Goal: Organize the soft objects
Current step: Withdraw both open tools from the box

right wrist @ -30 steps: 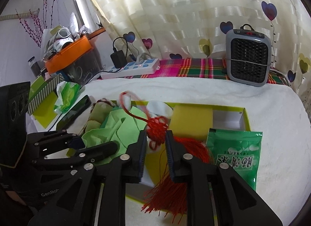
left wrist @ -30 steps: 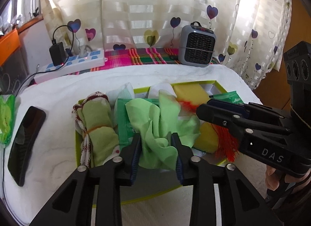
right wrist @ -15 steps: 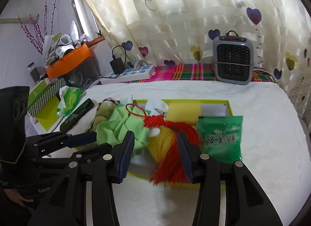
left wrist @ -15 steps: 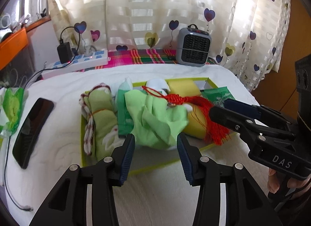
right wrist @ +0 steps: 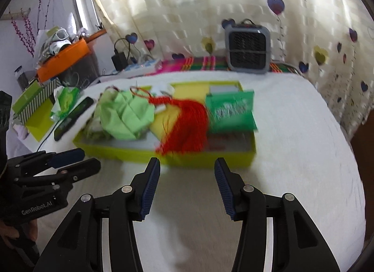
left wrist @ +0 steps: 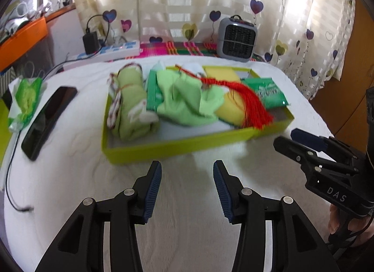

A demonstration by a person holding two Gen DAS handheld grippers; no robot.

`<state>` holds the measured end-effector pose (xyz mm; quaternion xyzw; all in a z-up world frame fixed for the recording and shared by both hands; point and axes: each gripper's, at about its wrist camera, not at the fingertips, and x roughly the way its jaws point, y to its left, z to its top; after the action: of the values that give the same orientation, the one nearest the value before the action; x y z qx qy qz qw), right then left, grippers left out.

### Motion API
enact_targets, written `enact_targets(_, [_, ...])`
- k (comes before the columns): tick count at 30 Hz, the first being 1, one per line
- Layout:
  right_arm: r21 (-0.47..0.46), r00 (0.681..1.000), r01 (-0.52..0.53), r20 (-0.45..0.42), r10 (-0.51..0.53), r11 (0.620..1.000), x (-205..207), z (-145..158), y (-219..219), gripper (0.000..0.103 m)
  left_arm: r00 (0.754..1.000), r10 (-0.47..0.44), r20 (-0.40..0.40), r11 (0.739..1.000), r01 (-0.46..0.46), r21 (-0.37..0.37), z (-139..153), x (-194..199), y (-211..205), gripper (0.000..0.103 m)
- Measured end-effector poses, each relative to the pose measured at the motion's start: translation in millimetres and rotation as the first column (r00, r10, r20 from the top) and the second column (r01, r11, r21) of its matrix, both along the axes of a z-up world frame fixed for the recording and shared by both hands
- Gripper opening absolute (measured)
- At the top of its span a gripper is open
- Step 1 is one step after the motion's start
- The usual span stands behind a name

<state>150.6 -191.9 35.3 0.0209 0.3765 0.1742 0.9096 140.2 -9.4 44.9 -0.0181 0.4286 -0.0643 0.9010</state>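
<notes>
1. Left gripper (left wrist: 187,186): jaws wide apart, nothing btwn them, over the white cover (left wrist: 182,202) near the tray's front wall.
2. Right gripper (right wrist: 187,185): jaws wide apart too, empty, same side of tray.
3. Tray (left wrist: 163,147) holds, L to R: rolled cloth (left wrist: 131,106), green cloth (left wrist: 184,101), red tassel (left wrist: 247,103) lying over yellow sponge (left wrist: 229,110), green packet (left wrist: 268,92) at far right.
4. Tassel fringe hangs over the front rim.
5. Phone (left wrist: 49,117) on cover left of tray, apart from it.
</notes>
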Motion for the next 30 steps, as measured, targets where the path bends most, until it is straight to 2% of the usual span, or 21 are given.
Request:
enact_targets(7, [-0.047,0.999,-0.009,-0.049,0.007,0.999,-20.7,-17.2,-3.5,0.05,0.999,0.017,-0.05,1.0,-0.017,0.004,-19.4,-17.8,-1.9,0.045])
enact_targets(11, [-0.114,0.999,-0.007,-0.047,0.002,0.993,-31.0,-22.3,0.9,0.05,0.997,0.017,-0.07,1.0,-0.016,0.017,-28.2,-25.1,-7.5,0.045])
enact_targets(15, [-0.142,0.998,0.02,-0.05,-0.027,0.99,-37.2,-26.1,-2.0,0.051,0.998,0.023,-0.056,0.999,-0.02,0.045,-31.5,-30.3,-12.5,0.045])
enact_targets(17, [-0.152,0.998,0.03,-0.055,-0.038,0.988,-38.1,-28.0,-3.3,0.057,0.998,0.032,-0.052,0.999,-0.03,0.041,-31.9,-30.8,-12.2,0.045])
enact_targets(20, [-0.181,0.997,0.048,-0.057,-0.059,0.982,-39.6,-31.6,-3.6,0.059,0.998,0.043,-0.043,0.998,-0.041,0.058,-32.9,-31.2,-14.7,0.046])
enact_targets(22, [-0.178,0.996,0.047,-0.065,-0.06,0.983,-39.5,-32.9,-4.2,0.059,0.998,0.048,-0.034,0.997,-0.046,0.07,-34.1,-32.4,-19.0,0.051])
enact_targets(24, [-0.182,0.995,0.054,-0.067,-0.067,0.982,-39.9,-33.0,-5.2,0.061,0.998,0.057,-0.029,0.995,-0.054,0.08,-34.4,-32.5,-21.6,0.052])
enact_targets(27, [-0.182,0.994,0.065,-0.074,-0.079,0.981,-40.0,-34.0,-6.7,0.065,0.997,0.07,-0.023,0.995,-0.068,0.07,-34.9,-32.6,-20.9,0.053])
enact_targets(30, [-0.182,0.993,0.073,-0.078,-0.088,0.981,-41.7,-34.6,-7.2,0.067,0.997,0.073,0.0,0.996,-0.072,0.056,-36.4,-34.9,-21.9,0.059])
